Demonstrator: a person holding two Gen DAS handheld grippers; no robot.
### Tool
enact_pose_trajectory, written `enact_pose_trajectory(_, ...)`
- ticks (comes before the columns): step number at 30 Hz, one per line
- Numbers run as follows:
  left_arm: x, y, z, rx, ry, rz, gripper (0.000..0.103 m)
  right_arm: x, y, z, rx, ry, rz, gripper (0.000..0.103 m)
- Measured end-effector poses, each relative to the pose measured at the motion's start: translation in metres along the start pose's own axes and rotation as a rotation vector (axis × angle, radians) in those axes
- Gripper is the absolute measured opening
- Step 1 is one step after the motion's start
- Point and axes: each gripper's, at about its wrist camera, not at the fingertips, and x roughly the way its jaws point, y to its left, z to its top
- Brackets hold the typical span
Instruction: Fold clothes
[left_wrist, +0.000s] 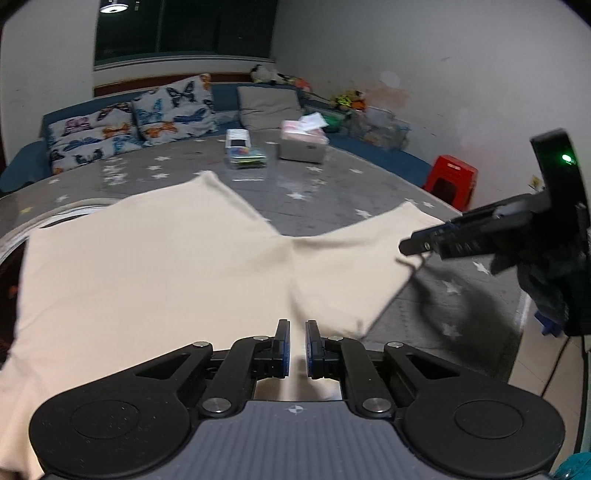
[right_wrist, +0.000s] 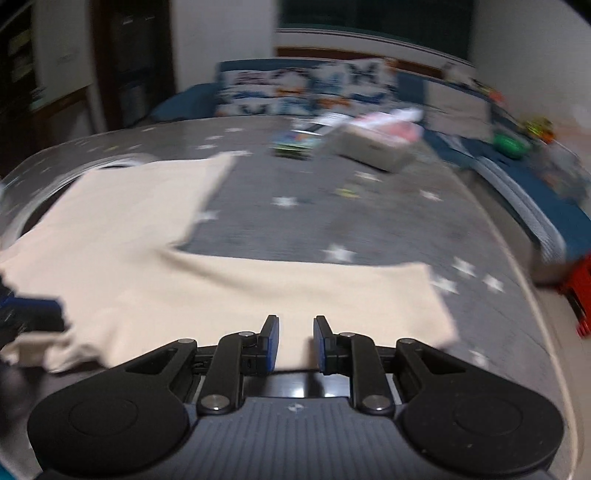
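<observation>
A cream garment (left_wrist: 147, 266) (right_wrist: 258, 288) lies spread on a grey star-patterned table (left_wrist: 325, 192), its two leg-like ends pointing away in a V. At the bottom of the left wrist view, my left gripper (left_wrist: 297, 332) is shut on the garment's near middle, and a ridge in the cloth runs up from its jaws. My right gripper (left_wrist: 404, 248) (right_wrist: 295, 332), held by a gloved hand, is at the right end's outer edge. Its jaws stand narrowly apart with cloth between them. That edge hangs a little above the table and casts a dark shadow. The right wrist view is blurred.
At the far side of the table (right_wrist: 369, 229) stand a tissue box (left_wrist: 303, 147), a white toy car (left_wrist: 238, 140) and a small colourful box (left_wrist: 247, 157). Beyond it is a blue sofa with butterfly pillows (left_wrist: 166, 110). A red stool (left_wrist: 452, 177) stands off the table's right edge.
</observation>
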Motion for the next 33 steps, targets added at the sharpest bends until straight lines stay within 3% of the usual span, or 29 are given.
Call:
enact_pose_trajectory(7,0.012,-0.01,-0.004,0.022,0.035,-0.015,0.009,0.008,-0.046,-0.005,0.125,-0.018,-0.107,0.019)
enact_pose_trajectory(16,0.012,-0.01,-0.004,0.027,0.041,-0.013,0.009,0.003,-0.075,-0.015,0.237,-0.042,-0.144,0.022)
enact_pose_trajectory(19,0.012,-0.01,-0.003,0.027,0.042,-0.009,0.009,0.006,-0.074,-0.014,0.237,-0.051,-0.131,0.023)
enact_pose_trajectory(24,0.012,-0.011,-0.003,0.029,0.044,-0.006,0.01,0.005,-0.065,-0.008,0.194,-0.065,-0.127,0.007)
enact_pose_trajectory(29,0.012,-0.012,-0.004,0.044,0.046,-0.004,0.01,-0.006,-0.064,0.009,0.152,-0.138,-0.183,0.006)
enact_pose_trajectory(33,0.012,-0.014,-0.005,0.056,0.044,-0.002,0.01,-0.002,-0.065,0.016,0.129,-0.145,-0.202,0.006)
